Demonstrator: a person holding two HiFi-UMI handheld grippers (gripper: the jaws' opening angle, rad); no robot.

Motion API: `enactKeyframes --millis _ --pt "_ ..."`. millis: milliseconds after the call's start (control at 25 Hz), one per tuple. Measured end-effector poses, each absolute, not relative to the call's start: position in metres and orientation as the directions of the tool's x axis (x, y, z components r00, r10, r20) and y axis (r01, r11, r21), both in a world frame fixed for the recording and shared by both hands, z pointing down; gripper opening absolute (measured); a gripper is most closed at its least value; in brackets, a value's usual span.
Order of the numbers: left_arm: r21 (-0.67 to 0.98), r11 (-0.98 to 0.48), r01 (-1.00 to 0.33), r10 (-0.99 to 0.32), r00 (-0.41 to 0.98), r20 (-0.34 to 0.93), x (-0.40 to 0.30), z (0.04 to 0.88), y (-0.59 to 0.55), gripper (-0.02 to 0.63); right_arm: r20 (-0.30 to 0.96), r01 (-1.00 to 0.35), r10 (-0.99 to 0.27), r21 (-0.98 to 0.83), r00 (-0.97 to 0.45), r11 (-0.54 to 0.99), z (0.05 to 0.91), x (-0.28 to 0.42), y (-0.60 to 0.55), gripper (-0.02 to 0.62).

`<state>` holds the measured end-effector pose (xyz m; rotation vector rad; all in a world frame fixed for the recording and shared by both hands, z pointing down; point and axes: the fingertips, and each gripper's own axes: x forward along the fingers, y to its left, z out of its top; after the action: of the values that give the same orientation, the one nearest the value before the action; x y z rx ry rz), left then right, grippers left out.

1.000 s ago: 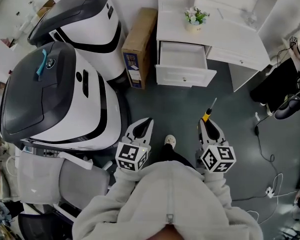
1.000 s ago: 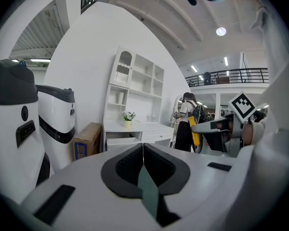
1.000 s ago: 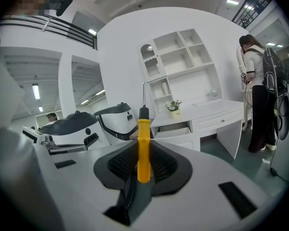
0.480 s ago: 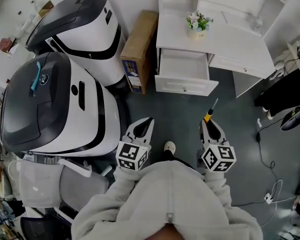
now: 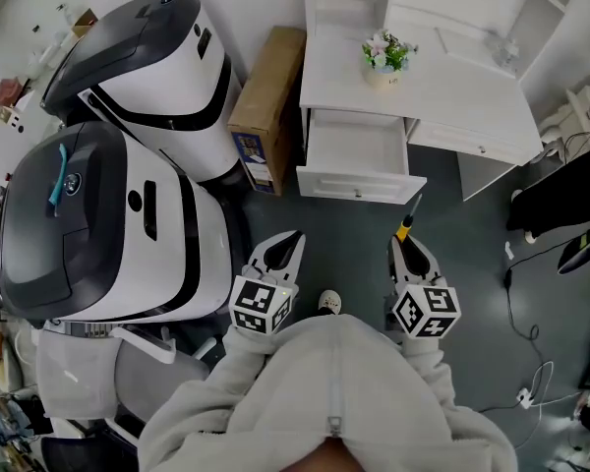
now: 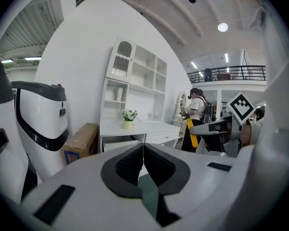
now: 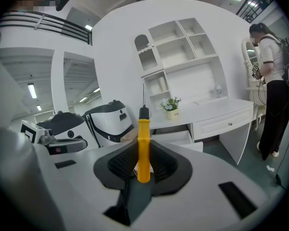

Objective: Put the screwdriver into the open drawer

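A yellow-handled screwdriver [image 5: 407, 224] [image 7: 143, 143] sticks forward out of my right gripper [image 5: 414, 256] [image 7: 143, 165], whose jaws are shut on its handle. Its metal shaft points toward the white desk [image 5: 442, 87]. The desk's left drawer [image 5: 359, 155] [image 7: 176, 137] is pulled open and looks empty, a short way ahead of the screwdriver tip. My left gripper [image 5: 278, 256] [image 6: 143, 162] is shut with nothing between its pads, level with the right one and left of it. In the left gripper view the open drawer [image 6: 121, 144] shows just above the jaws.
Two large white and black machines [image 5: 108, 214] stand at the left. A brown cardboard box [image 5: 265, 96] leans between them and the desk. A small flower pot [image 5: 383, 57] sits on the desk top. Cables and dark gear [image 5: 560, 224] lie on the floor at right.
Both grippers and the person have moved forward toward the desk; the open drawer now lies nearer the screwdriver tip. Both grippers' jaws look unchanged.
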<state>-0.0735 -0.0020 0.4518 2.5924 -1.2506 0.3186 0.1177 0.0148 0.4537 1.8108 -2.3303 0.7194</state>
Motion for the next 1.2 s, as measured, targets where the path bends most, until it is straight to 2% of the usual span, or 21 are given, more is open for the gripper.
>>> enactKeyframes --millis 560,1200 --pt "0.132 -0.569 -0.812 -0.760 0.580 0.293 -0.074 0.461 -0.016 0.017 0.364 -0.923 -0.868 -0.307 -0.338 0.231 0.466 0.112 -0.012 0.089" --pt "0.168 -0.577 -0.800 -0.746 0.599 0.290 -0.068 0.467 -0.016 0.017 0.383 -0.920 -0.861 -0.331 -0.334 0.209 0.479 0.117 -0.008 0.089"
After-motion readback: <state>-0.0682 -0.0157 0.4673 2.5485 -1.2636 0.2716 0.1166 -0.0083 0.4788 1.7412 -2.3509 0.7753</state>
